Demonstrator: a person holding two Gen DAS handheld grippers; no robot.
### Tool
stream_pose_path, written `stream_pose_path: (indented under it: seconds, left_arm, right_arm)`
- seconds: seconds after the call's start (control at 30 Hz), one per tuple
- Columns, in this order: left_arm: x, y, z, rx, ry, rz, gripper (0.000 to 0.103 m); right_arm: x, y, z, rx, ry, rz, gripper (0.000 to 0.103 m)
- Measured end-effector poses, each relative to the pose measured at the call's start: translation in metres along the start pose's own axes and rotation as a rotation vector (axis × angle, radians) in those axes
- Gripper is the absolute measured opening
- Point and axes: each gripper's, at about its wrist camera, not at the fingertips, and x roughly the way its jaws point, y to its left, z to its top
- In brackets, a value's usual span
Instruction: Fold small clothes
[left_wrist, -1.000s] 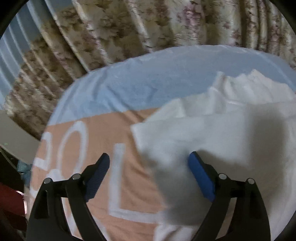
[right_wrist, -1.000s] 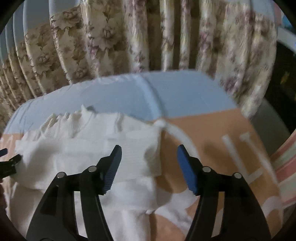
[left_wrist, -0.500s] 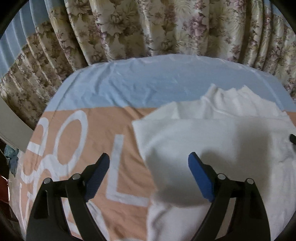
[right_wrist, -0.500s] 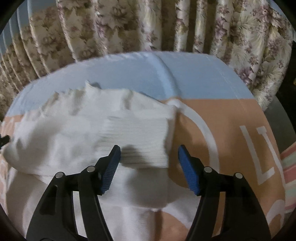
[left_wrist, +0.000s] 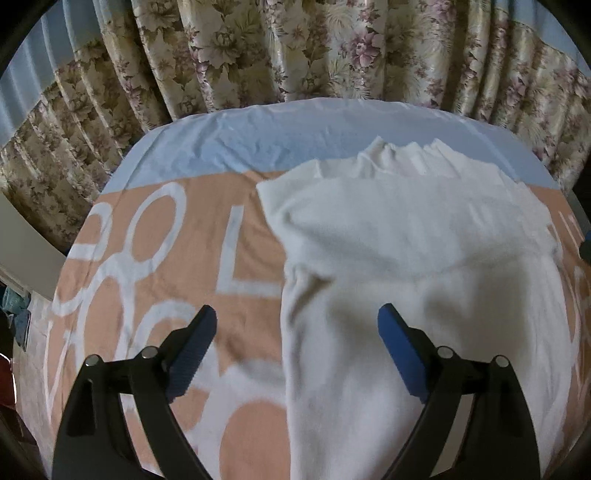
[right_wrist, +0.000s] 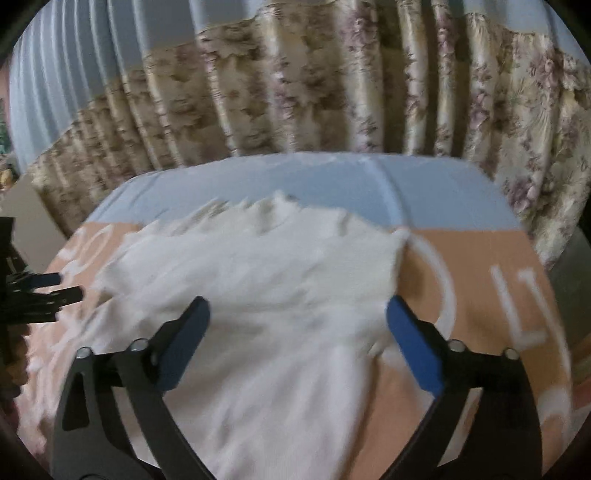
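Now the white garment (left_wrist: 406, 258) lies spread on a peach-and-blue sheet (left_wrist: 236, 147), its top part folded over, with flowered curtains (left_wrist: 295, 55) hanging behind. Both the left gripper (left_wrist: 297, 325) and the right gripper (right_wrist: 297, 317) hover above it, fingers wide apart, nothing between them; the right's just opened further.
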Motion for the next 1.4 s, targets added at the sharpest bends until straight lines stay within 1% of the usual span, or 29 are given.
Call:
stream_pose_path:
  seconds: [0.07,0.17,0.27,0.3,0.33,0.43,0.57,0.67,0.7,0.73,0.8,0.87,0.9,0.93,0.97,1.0,1.03,1.1,1.17,1.2,1.23,1.3,1.4]
  left_arm:
    - [-0.014,0.000,-0.018,-0.005,-0.007,0.004,0.092]
    - [-0.027,0.000,-0.044,-0.007,-0.002,0.008,0.092]
    - [-0.037,0.003,-0.068,-0.021,0.012,0.023,0.092]
    - [-0.040,0.005,-0.075,-0.027,0.018,0.023,0.092]
    - [-0.043,0.007,-0.084,-0.034,0.026,0.016,0.092]
    - [-0.050,0.008,-0.104,-0.040,0.051,0.002,0.092]
    - [-0.064,0.008,-0.122,-0.032,0.041,0.021,0.092]
    - [-0.073,0.007,-0.134,-0.029,0.038,0.026,0.092]
    - [-0.073,0.006,-0.137,-0.028,0.044,0.023,0.092]
    - [-0.075,0.005,-0.142,-0.027,0.054,0.015,0.092]
    - [-0.077,0.002,-0.150,-0.030,0.073,0.005,0.092]
    - [-0.080,0.000,-0.155,-0.039,0.075,0.004,0.092]
    - [-0.082,-0.001,-0.159,-0.039,0.078,0.002,0.092]
    - [-0.082,-0.003,-0.161,-0.038,0.083,-0.005,0.092]
    - [-0.082,-0.005,-0.163,-0.038,0.089,-0.015,0.092]
    - [-0.082,-0.006,-0.164,-0.037,0.095,-0.028,0.092]
    - [-0.084,-0.009,-0.166,-0.034,0.098,-0.045,0.092]
    - [-0.085,-0.012,-0.167,-0.029,0.095,-0.053,0.092]
    - [-0.088,-0.016,-0.166,-0.018,0.085,-0.055,0.092]
    - [-0.089,-0.017,-0.166,-0.013,0.081,-0.057,0.092]
    - [-0.089,-0.019,-0.165,-0.007,0.077,-0.059,0.092]
    - [-0.090,-0.020,-0.165,0.003,0.078,-0.060,0.092]
    - [-0.091,-0.020,-0.166,0.010,0.082,-0.061,0.092]
  right_arm:
    - [-0.013,0.010,-0.017,0.007,0.028,0.023,0.100]
    - [-0.031,0.023,-0.043,0.005,0.075,0.013,0.100]
    - [-0.047,0.030,-0.067,0.037,0.109,-0.001,0.100]
    - [-0.053,0.030,-0.074,0.052,0.119,0.003,0.099]
    - [-0.060,0.029,-0.081,0.071,0.125,0.009,0.097]
    - [-0.081,0.029,-0.098,0.099,0.125,0.009,0.097]
    - [-0.097,0.025,-0.115,0.127,0.141,-0.005,0.095]
    - [-0.099,0.026,-0.129,0.126,0.184,-0.035,0.094]
    - [-0.099,0.028,-0.135,0.116,0.200,-0.036,0.092]
    - [-0.100,0.029,-0.139,0.112,0.205,-0.031,0.090]
    - [-0.105,0.032,-0.148,0.113,0.206,-0.020,0.090]
    - [-0.108,0.033,-0.155,0.120,0.214,-0.002,0.090]
    - [-0.109,0.033,-0.156,0.123,0.219,0.004,0.087]
    - [-0.110,0.033,-0.160,0.123,0.232,0.018,0.081]
    - [-0.111,0.034,-0.164,0.117,0.251,0.022,0.078]
    - [-0.112,0.036,-0.169,0.110,0.274,0.023,0.070]
    - [-0.112,0.038,-0.171,0.106,0.291,0.030,0.065]
    - [-0.110,0.039,-0.180,0.111,0.348,0.056,0.062]
    - [-0.107,0.041,-0.188,0.121,0.398,0.054,0.060]
    - [-0.105,0.042,-0.191,0.127,0.413,0.059,0.053]
    - [-0.101,0.042,-0.194,0.139,0.431,0.081,0.034]
    - [-0.098,0.046,-0.197,0.136,0.447,0.109,0.007]
    - [-0.107,0.053,-0.195,0.033,0.432,0.068,0.007]
